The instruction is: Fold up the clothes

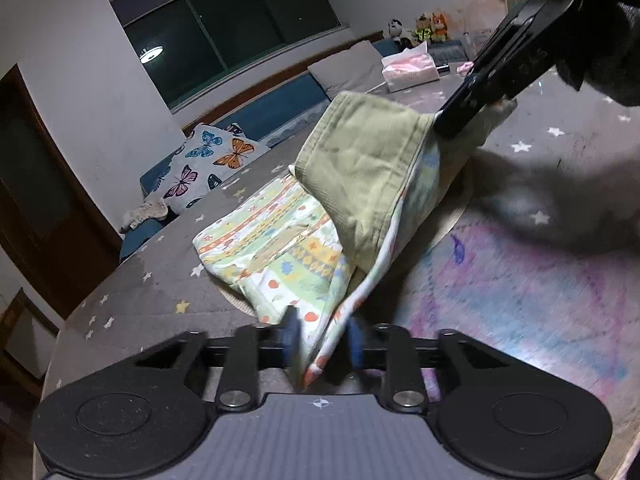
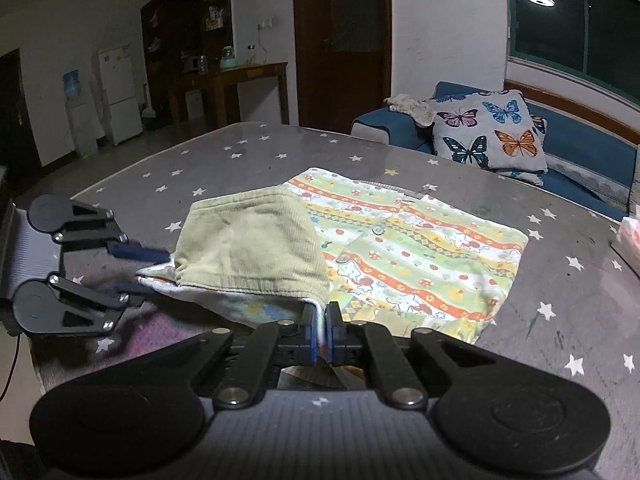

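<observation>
Small child's garment of pale green printed cotton with orange stripes and an olive corduroy lining [image 2: 420, 240] lies on the grey star-patterned table cover [image 2: 240, 152], its near edge lifted and turned over so the corduroy faces up. Right gripper [image 2: 322, 336] is clamped on the white hem at the near right corner; left gripper [image 1: 322, 344] pinches the near left corner, jaws nearly closed on thin cloth. Both corners are held level and taut, probably so the flap travels far-side as one straight fold.
</observation>
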A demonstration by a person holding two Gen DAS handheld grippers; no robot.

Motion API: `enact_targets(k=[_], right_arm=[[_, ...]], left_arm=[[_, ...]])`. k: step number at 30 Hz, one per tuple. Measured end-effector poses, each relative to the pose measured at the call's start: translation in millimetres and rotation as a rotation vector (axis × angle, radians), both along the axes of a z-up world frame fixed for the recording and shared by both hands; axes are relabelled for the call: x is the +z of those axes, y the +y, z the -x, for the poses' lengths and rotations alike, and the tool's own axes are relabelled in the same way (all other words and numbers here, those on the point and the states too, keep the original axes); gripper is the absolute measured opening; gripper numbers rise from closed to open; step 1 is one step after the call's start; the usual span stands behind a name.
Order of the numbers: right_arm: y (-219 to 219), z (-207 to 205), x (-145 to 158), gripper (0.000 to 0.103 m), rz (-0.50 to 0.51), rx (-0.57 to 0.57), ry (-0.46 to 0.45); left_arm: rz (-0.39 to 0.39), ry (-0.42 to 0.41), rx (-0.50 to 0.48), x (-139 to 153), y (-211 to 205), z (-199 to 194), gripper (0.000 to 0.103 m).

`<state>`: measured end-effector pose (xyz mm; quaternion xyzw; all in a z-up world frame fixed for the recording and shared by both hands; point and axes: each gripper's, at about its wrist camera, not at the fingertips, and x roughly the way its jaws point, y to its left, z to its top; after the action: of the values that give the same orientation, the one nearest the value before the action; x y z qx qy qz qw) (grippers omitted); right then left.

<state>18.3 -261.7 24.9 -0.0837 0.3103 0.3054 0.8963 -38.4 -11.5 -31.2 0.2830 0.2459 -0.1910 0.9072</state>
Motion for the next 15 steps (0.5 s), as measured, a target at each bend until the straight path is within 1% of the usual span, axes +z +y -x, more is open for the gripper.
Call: enact_targets(k=[3,7,10,13,15], right_arm=[[-1,5,2,0.003,-0.013,-0.010,-0.014],[-7,17,10,0.003,-0.038,-0.014,-0.036],[-16,37,21,0.003,-0.045,0.000,-0.044],[-28,60,33,0.003,-0.056,0.016,-0.045],[-32,70,39,0.003,-0.067,0.015,-0.047]], left_arm=[[0.015,-0.001,0.004,3,5,0,0.007],[0.037,-0.021,-0.011,18,6,13,0.006],[0.058,-0.004,-0.047,35,6,31,0.006],[0.062,0.008,-0.087,51,7,53,0.006],[0.066,0.004,-0.098,60,6,59,0.006]])
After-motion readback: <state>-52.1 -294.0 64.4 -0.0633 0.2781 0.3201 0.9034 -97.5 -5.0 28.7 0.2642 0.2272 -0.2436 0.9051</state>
